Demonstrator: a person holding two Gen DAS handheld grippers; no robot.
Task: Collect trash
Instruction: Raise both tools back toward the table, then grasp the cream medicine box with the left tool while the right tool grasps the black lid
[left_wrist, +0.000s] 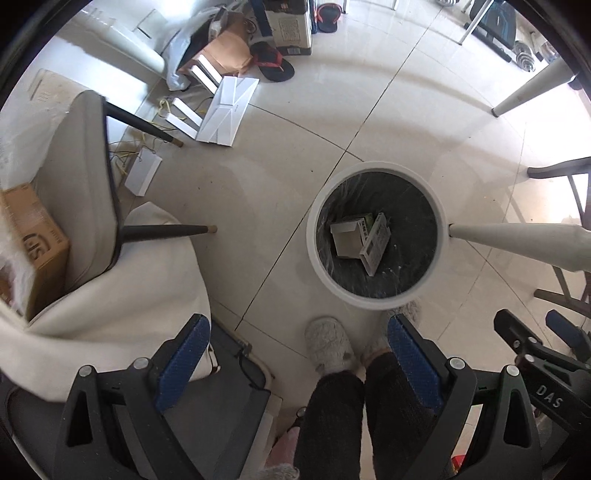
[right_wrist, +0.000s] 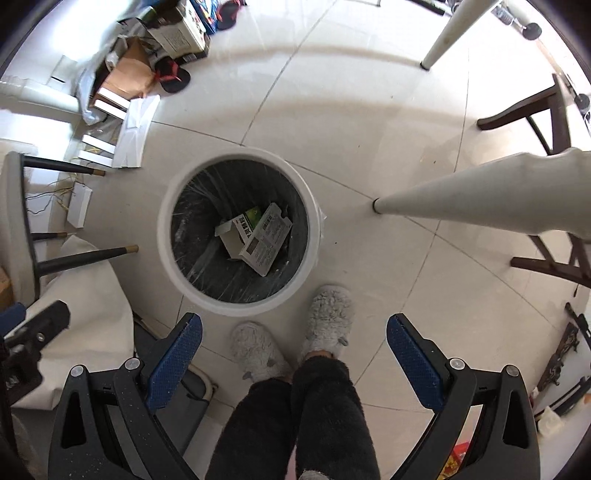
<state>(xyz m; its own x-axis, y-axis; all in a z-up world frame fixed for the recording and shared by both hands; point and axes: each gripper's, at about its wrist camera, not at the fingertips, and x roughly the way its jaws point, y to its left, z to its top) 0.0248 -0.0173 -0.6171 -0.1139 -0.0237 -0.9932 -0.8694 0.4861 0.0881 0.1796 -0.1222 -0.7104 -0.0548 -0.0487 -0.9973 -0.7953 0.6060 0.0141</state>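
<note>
I can read only a few texts here. In the left wrist view the white letters "DAS" stand on the black body of the right hand-held gripper (left_wrist: 546, 354). On the side of the brown cardboard box (left_wrist: 33, 240) on the chair I see big dark letters, maybe "GIS", but I am not sure. The flattened carton (right_wrist: 255, 234) inside the bin (right_wrist: 236, 302) carries printed characters and a label, too small for me to read.
</note>
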